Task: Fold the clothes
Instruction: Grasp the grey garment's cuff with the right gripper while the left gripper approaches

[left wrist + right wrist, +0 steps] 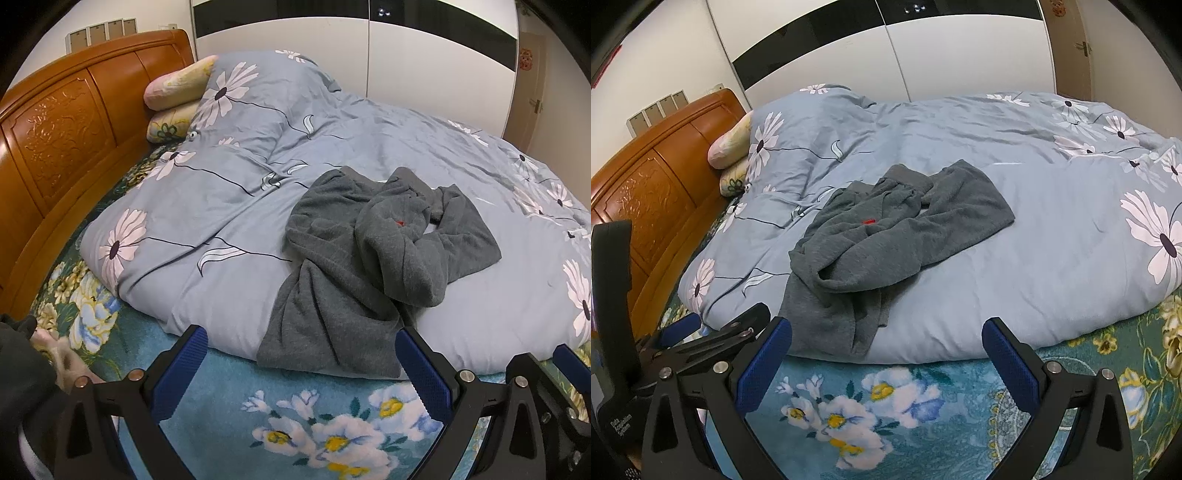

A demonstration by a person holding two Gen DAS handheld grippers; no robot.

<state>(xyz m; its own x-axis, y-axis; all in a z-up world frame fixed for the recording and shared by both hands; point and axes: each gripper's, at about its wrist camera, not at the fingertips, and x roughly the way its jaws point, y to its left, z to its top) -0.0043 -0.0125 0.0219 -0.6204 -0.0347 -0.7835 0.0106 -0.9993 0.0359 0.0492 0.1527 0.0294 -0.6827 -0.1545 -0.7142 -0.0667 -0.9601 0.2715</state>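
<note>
Both grippers [299, 345] short of grey garment [369, 266]

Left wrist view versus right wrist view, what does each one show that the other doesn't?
Only the left view shows a dark sleeve at its left edge and the right tool at its right edge. Only the right view shows the left tool with its black handle. Both show the crumpled grey garment on the duvet, the pillows, the headboard, the wardrobe, and open tools.
</note>
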